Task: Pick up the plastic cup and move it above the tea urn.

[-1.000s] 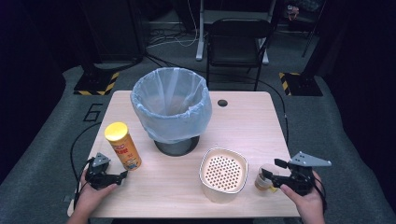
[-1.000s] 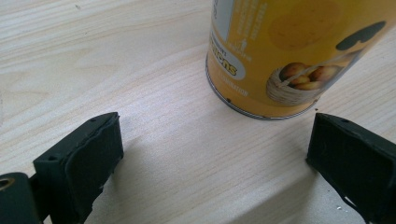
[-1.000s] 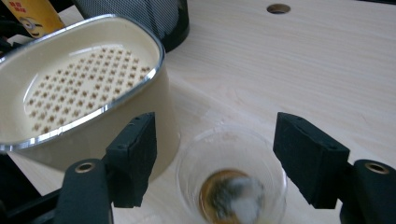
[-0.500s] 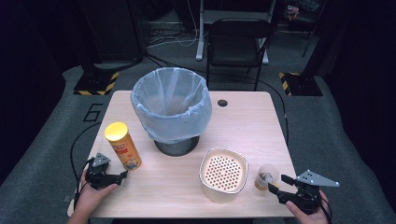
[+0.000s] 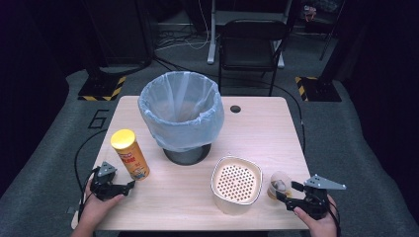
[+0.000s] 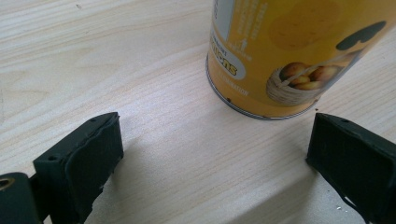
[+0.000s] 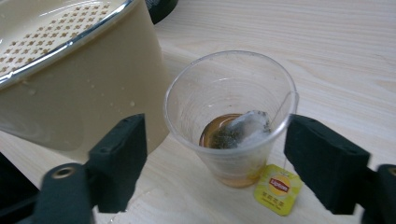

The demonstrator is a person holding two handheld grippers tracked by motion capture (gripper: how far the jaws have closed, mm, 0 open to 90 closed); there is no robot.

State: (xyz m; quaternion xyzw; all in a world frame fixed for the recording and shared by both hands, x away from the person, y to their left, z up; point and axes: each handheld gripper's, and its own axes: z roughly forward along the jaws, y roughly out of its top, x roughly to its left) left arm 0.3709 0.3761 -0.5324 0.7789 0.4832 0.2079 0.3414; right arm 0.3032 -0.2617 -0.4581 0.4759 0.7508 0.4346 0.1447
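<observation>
Standing at the lower right of the tabletop [image 5: 257, 123], just beside the strainer box [image 5: 236, 183], the plastic cup [image 7: 232, 116] with a tea bag [image 7: 243, 129] is framed by the right gripper [image 7: 215, 158]. Its fingers have just been opening and are spread around the cup without pressing it. A closing grip is judged to be needed next. The left gripper [image 6: 219, 158] is spread near the yellow can [image 6: 289, 56].

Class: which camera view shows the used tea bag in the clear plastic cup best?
The right gripper view: the wet tea bag lies in the clear plastic cup, its yellow tag outside. The high view shows a small blur; the left gripper view faces elsewhere.
</observation>
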